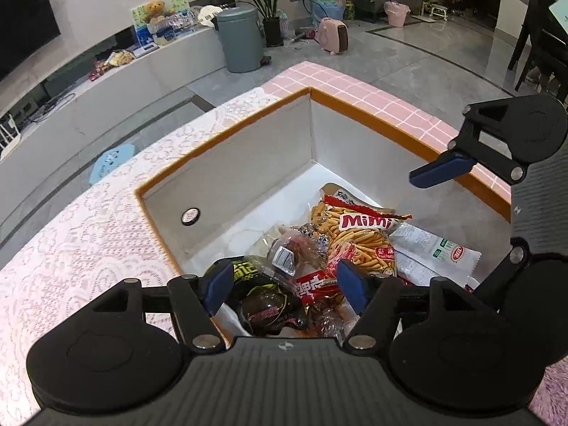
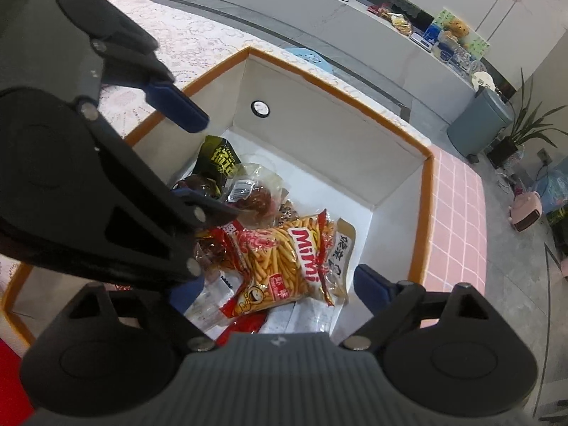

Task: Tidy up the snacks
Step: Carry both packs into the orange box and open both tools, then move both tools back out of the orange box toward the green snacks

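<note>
Left wrist view: snack packets, Mimi shrimp-stick bag (image 1: 358, 238) on top, piled in orange-rimmed box (image 1: 227, 135) for tidy storage; left gripper (image 1: 282, 284) and right gripper (image 2: 273, 289) hover spread wide, gripping nothing.

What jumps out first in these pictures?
A bright Mimi snack bag lies on top of a heap of packets inside a white box with an orange rim. Two black grippers with blue fingertips hang open over it, the left gripper and the right gripper.

Grey tiled floor (image 1: 408, 56), grey bin (image 1: 239, 39), potted plant (image 1: 268, 3).
</note>
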The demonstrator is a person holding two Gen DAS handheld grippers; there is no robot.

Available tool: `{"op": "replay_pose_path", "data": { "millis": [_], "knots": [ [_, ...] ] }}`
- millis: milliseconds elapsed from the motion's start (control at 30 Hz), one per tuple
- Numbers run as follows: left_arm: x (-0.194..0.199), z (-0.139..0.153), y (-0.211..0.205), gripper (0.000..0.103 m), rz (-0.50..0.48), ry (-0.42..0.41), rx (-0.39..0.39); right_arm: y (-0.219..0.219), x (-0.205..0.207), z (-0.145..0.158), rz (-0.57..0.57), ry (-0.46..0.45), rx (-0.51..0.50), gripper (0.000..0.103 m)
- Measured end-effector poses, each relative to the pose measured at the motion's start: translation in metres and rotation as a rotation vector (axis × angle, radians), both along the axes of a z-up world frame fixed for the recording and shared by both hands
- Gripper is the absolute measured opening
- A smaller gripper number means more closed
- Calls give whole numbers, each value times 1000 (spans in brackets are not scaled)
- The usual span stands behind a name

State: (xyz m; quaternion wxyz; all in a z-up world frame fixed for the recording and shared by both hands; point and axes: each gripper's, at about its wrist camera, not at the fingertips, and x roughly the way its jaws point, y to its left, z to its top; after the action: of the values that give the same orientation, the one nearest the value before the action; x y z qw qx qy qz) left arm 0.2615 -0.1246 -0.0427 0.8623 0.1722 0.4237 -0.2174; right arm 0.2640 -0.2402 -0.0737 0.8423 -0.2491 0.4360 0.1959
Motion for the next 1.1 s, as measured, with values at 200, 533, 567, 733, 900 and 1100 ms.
{"op": "replay_pose_path", "data": {
  "millis": [200,533,567,733,900,1100],
  "knots": [
    [-17,18,15,78,54,-26,-37,-1,-12,18,-31,8,60,93],
    [-46,43,48,78,99,-63,-3,16,-40,43,-89,-37,97,94],
    [-49,45,53,78,107,-74,-2,18,-43,46,-92,-45,102,94],
    [-61,54,76,78,150,-97,0,33,-59,58,-91,-80,149,95],
    [-78,57,102,78,194,-137,9,48,-72,69,-100,-121,209,95],
    [-93,57,135,78,270,-171,-13,68,-78,73,-116,-153,286,96]
  ]
}}
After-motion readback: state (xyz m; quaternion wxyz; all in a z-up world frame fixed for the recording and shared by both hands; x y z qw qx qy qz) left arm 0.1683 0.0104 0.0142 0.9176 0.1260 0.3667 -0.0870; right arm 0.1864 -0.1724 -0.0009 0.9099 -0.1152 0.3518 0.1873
